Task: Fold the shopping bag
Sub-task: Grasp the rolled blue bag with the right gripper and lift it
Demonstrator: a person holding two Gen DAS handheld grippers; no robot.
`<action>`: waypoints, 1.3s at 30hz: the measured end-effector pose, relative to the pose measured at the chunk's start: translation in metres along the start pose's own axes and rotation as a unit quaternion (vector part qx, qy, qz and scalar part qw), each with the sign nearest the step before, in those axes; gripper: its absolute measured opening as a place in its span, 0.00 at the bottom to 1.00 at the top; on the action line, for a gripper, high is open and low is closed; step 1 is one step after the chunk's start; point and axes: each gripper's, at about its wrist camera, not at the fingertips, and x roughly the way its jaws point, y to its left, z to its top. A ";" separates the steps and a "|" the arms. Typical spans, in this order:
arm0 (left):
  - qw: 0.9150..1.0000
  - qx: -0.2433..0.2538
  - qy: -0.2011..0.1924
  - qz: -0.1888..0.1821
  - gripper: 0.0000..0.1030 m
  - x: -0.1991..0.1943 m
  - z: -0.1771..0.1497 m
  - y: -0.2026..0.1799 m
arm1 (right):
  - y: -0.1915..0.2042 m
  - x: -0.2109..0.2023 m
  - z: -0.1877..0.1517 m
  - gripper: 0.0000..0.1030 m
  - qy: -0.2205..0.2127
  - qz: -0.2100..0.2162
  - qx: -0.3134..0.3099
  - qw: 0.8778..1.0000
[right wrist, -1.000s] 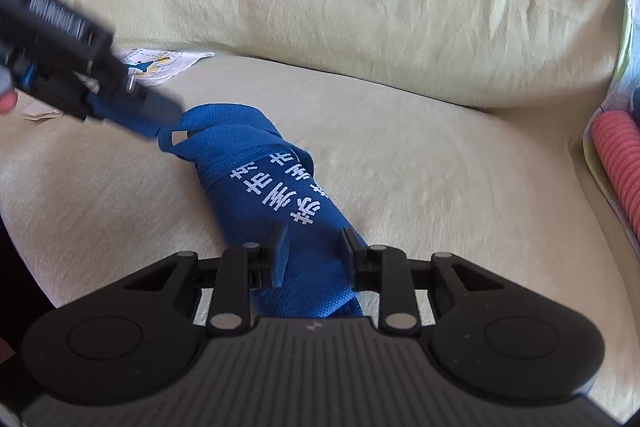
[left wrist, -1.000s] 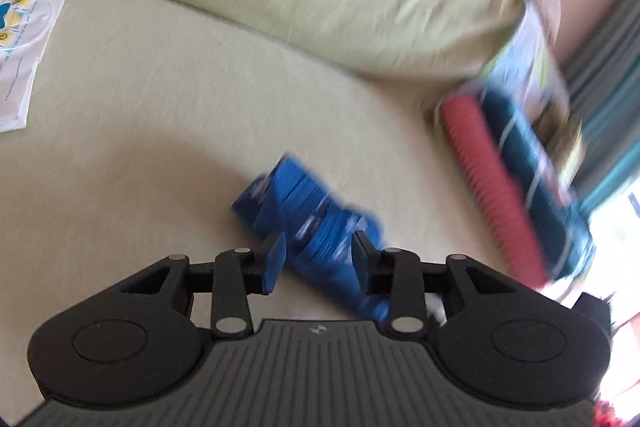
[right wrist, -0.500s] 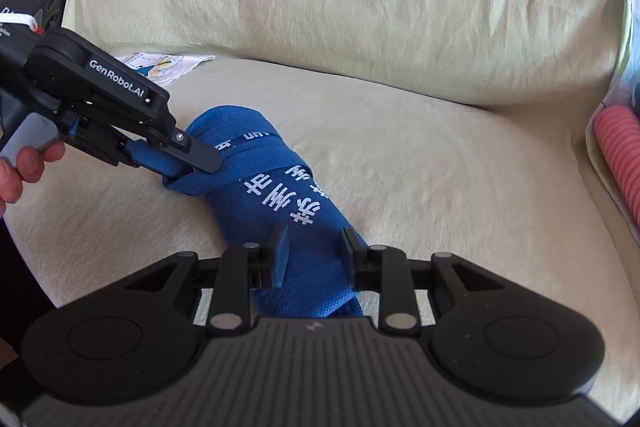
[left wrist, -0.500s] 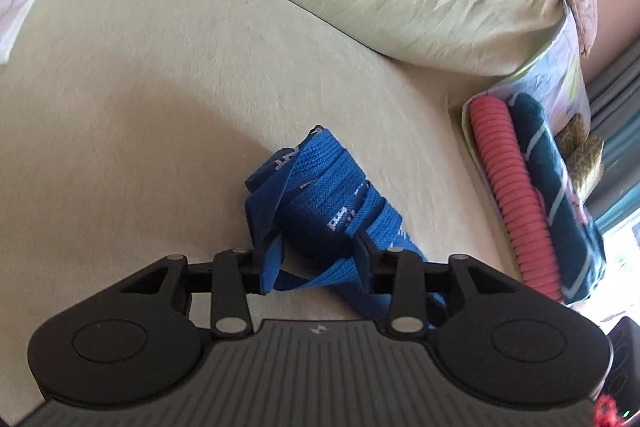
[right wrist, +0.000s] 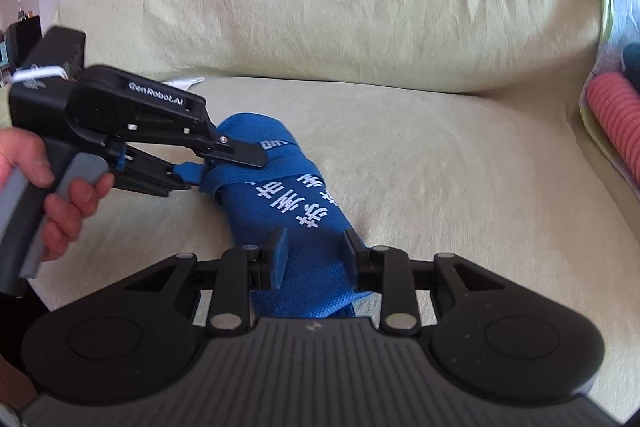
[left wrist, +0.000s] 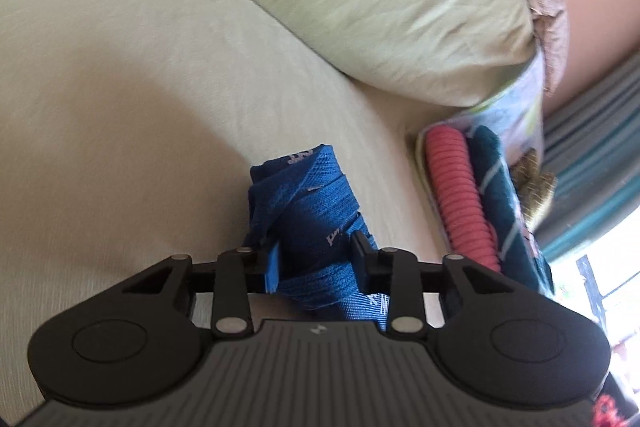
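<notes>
Nearest, the right black two-finger gripper (right wrist: 314, 247) straddles the near end of the rolled blue woven shopping bag (right wrist: 288, 203), jaws just opened, pads seemingly clear of the cloth. Further off, the left black gripper (right wrist: 230, 165), jaws just closing, clamps the bag's far end, wrapped in its strap. The bag lies on the pale green sofa seat cushion (right wrist: 440, 163).

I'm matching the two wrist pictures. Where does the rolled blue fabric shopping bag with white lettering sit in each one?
Left wrist view: the rolled blue fabric shopping bag lies at lower centre, between that gripper's fingers.
Right wrist view: the bag lies at centre, running down between the near fingers.
Shared landmark: the pink ribbed roll at the right edge.
</notes>
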 end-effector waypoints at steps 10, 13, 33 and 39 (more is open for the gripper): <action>0.987 0.128 0.070 -0.064 0.37 0.019 0.034 -0.013 | -0.097 0.046 0.034 0.56 0.083 0.151 0.194 0.966; 0.986 0.123 0.070 -0.083 0.37 0.022 0.034 -0.008 | -0.092 0.053 0.024 0.61 0.084 0.151 0.206 0.963; 0.975 0.139 0.120 -0.123 0.37 0.022 0.035 -0.002 | -0.056 0.066 -0.008 0.31 0.054 0.179 0.292 0.938; 0.959 0.169 0.174 -0.144 0.37 0.023 -0.001 -0.060 | -0.044 0.002 -0.058 0.29 -0.007 0.148 0.381 0.913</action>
